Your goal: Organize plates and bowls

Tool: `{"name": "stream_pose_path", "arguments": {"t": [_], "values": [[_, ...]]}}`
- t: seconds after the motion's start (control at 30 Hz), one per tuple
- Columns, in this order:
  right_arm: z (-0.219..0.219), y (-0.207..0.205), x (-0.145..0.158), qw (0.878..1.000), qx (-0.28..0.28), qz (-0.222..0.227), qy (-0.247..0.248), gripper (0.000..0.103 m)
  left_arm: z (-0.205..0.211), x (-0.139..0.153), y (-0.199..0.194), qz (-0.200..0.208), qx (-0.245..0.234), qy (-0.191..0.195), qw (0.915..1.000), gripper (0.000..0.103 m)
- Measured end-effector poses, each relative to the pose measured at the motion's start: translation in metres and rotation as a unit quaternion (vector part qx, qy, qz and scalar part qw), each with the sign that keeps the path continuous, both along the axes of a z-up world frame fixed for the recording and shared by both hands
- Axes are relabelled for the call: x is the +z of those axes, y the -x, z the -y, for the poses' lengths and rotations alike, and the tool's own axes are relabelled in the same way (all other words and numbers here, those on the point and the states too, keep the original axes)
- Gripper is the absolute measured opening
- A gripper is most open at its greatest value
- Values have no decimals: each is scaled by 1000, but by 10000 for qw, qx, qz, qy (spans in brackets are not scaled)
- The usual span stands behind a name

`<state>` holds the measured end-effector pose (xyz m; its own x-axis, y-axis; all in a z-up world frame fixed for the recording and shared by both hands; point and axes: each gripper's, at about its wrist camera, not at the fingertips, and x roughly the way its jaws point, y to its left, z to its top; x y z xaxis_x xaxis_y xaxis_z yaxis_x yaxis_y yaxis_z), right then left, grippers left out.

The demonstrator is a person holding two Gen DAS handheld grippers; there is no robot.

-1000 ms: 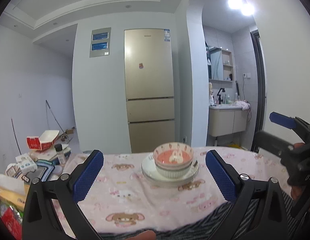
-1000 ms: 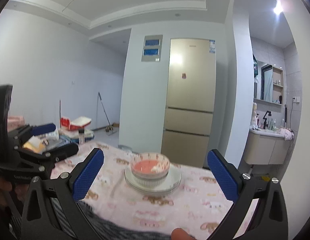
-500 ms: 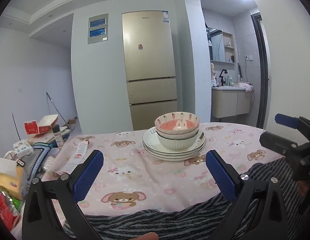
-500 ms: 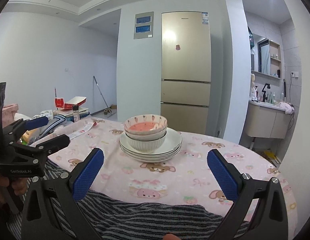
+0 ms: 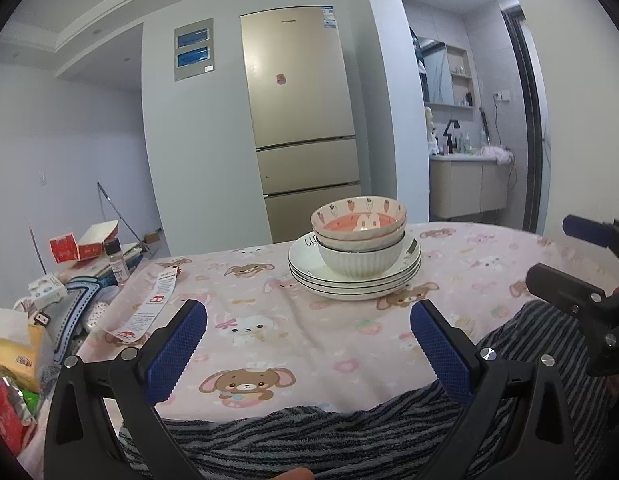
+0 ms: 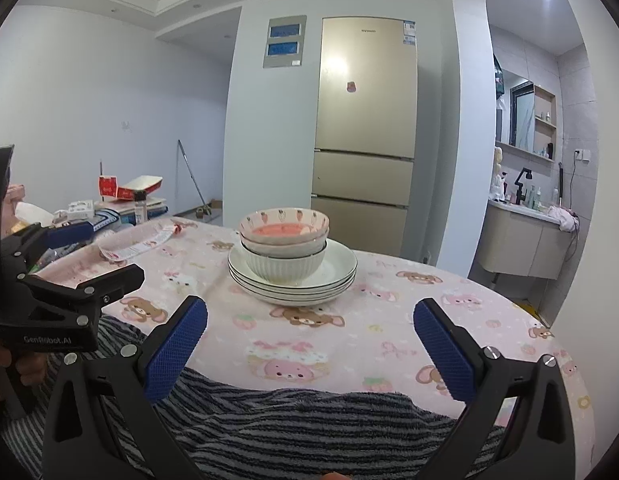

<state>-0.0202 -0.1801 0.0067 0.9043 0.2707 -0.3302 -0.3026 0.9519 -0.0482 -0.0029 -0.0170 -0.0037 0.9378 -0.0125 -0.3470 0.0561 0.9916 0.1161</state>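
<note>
A stack of white black-rimmed plates rests mid-table on the pink cartoon tablecloth. On the plates sits a ribbed white bowl, and nested on top is a pink bowl with a rabbit and carrot pattern. My left gripper is open, well short of the stack, nothing between its blue pads. My right gripper is open too, equally short of the stack. Each gripper appears in the other's view: the right one at the right edge, the left one at the left.
A grey striped towel covers the table's near edge. Boxes, a spice jar and packets crowd the left end. A paper label lies on the cloth. A gold fridge and a bathroom vanity stand behind.
Both grippers have come closer to the table and tilted down, so the stack looks larger and more of the tablecloth and towel shows. Both stay open.
</note>
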Motion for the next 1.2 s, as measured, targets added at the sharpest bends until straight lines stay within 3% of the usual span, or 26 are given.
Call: {"name": "stream_pose_path", "arguments": {"t": [0.2, 0.9, 1.2], "values": [[-1, -3, -3, 9999, -14, -106, 55, 103, 6, -2, -1, -19, -70, -139, 9999, 103], [3, -4, -1, 9998, -28, -182, -67, 103, -4, -1, 0, -111, 19, 150, 9998, 103], [4, -7, -2, 9998, -32, -151, -81, 103, -2, -1, -4, -138, 15, 99, 9999, 103]]}}
